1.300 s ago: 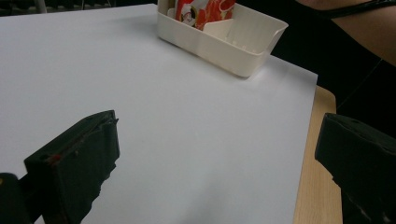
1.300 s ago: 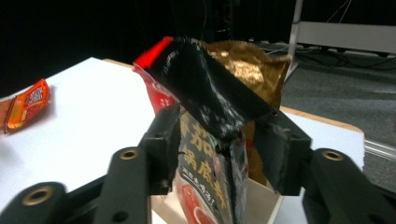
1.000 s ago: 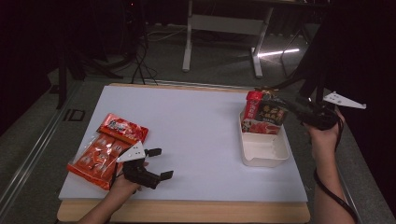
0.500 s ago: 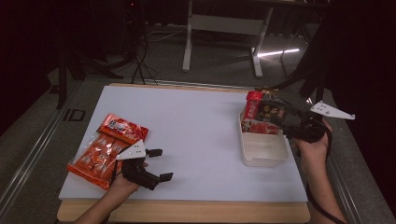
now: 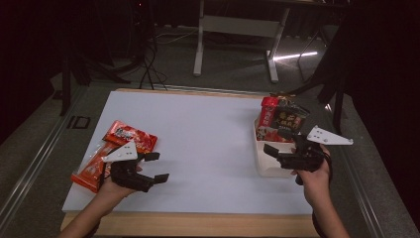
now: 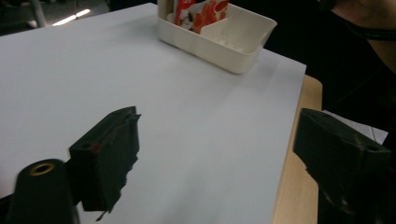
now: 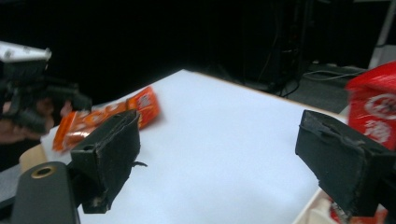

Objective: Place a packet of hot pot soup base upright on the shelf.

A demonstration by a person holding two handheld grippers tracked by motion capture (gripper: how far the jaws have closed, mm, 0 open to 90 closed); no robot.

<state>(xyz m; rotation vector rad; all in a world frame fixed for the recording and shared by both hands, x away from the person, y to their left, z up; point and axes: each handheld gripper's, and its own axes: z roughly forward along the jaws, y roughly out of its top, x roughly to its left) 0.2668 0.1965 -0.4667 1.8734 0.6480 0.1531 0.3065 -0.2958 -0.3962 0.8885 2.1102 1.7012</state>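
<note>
The red packet (image 7: 373, 109) is cut off by the right edge of the right gripper view. The orange snack packs (image 7: 107, 119) there are blurred, so their words cannot be read. The white bin (image 5: 270, 158) is partly hidden by the right gripper (image 5: 283, 144).

Dim lab or studio: white work table (image 5: 208, 134), bare desk frame (image 5: 237, 29), floor cables (image 5: 148, 69).

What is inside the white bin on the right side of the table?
The white bin holds upright snack packets at its far end: a red one and a dark one. The near compartment looks empty in the left gripper view. The packets hide the bin's bottom beneath them.
</note>
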